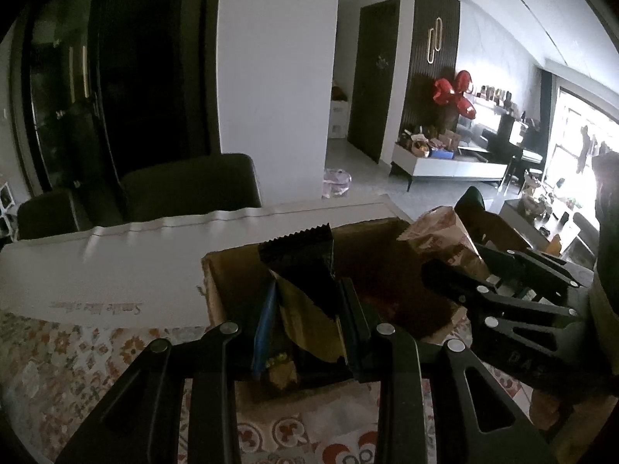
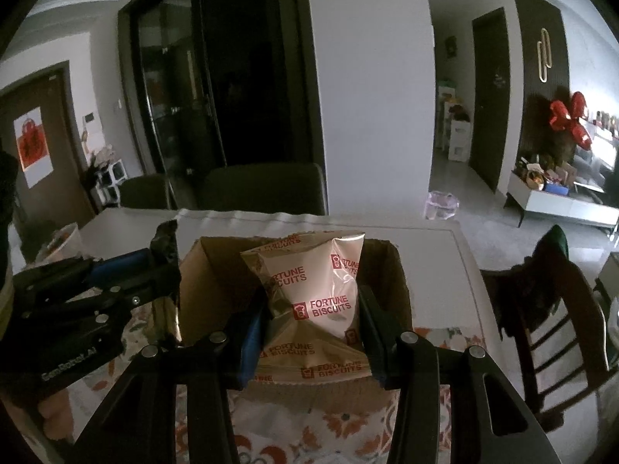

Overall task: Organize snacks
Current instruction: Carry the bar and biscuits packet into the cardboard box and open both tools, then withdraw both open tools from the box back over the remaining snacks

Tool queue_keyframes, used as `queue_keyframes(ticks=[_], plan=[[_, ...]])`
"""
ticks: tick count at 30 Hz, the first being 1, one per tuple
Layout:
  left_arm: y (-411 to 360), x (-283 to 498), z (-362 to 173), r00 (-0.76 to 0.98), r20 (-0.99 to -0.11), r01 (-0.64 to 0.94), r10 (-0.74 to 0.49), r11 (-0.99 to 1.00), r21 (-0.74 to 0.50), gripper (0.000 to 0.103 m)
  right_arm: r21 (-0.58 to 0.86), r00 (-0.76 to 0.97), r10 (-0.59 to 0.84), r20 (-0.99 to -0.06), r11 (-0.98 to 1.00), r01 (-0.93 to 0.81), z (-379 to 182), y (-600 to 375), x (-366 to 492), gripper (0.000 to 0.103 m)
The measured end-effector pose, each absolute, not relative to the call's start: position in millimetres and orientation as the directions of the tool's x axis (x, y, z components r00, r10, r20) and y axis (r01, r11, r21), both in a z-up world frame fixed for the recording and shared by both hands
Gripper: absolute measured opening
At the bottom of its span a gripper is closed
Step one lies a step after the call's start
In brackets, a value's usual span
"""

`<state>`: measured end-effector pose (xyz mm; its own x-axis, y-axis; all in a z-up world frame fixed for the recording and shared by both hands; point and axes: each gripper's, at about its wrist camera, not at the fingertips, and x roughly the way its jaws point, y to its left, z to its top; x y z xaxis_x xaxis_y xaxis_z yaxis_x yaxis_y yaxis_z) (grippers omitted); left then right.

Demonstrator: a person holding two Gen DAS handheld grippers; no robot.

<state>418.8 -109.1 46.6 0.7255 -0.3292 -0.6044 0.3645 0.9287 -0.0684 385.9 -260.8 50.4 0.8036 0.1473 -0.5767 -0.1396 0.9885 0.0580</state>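
Right now the Fortune Biscuits packet (image 2: 323,305) sits pinched between my right gripper (image 2: 309,332) fingers, closed to the packet's width, and it hangs just over the open cardboard box (image 2: 390,270), its lower end about level with the near rim. My left gripper (image 1: 305,332) is clamped the same way on a dark snack packet (image 1: 300,263) with a serrated top edge; the fingers press its sides and it is held above the box's near-left corner. From the left wrist view I can see my right gripper (image 1: 456,270) across the box with the pale biscuit packet in it. Inside the box I can make out little: the interior is dark, and I cannot tell whether any snacks already lie at the bottom. So I judge the job as mid-way at best, two packets gripped and poised over the box, neither yet released. Beneath the box is a floral patterned tablecloth (image 2: 340,429), with a white sheet (image 1: 116,270) covering the far half of the table, and dark chairs (image 2: 263,189) stand behind it.
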Motion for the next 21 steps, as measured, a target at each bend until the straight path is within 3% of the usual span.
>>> queue_keyframes(ticks=[5, 8, 9, 11, 17, 19, 21], plan=[[-115.2, 438.3, 38.4, 0.700, -0.633, 0.374, -0.330, 0.925, -0.069, 0.033, 0.071, 0.781, 0.159, -0.604, 0.987, -0.147, 40.6, -262.4, 404.8, 0.046], [-116.2, 440.2, 37.3, 0.708, -0.634, 0.361, -0.312, 0.931, -0.055, 0.047, 0.087, 0.770, 0.162, -0.617, 0.987, -0.139, 33.7, -267.0, 411.7, 0.047], [-115.8, 440.0, 37.4, 0.715, -0.630, 0.352, -0.302, 0.935, -0.048, 0.055, 0.082, 0.763, 0.155, -0.627, 0.988, -0.133, 31.7, -268.0, 414.0, 0.054], [-114.5, 437.8, 38.5, 0.730, -0.622, 0.338, -0.282, 0.941, -0.031, 0.056, 0.072, 0.760, 0.142, -0.634, 0.990, -0.125, 29.1, -268.8, 414.9, 0.070], [-108.1, 418.3, 41.8, 0.754, -0.607, 0.325, -0.253, 0.946, 0.010, 0.059, 0.028, 0.780, 0.082, -0.620, 0.996, -0.082, 32.4, -267.5, 403.5, 0.070], [-106.0, 409.0, 44.3, 0.764, -0.595, 0.326, -0.251, 0.945, 0.020, 0.067, 0.027, 0.783, 0.074, -0.618, 0.997, -0.073, 34.1, -267.2, 394.3, 0.070], [-103.7, 395.0, 48.6, 0.778, -0.579, 0.318, -0.244, 0.948, 0.028, 0.069, 0.021, 0.787, 0.064, -0.614, 0.998, -0.065, 37.4, -266.8, 384.0, 0.077]])
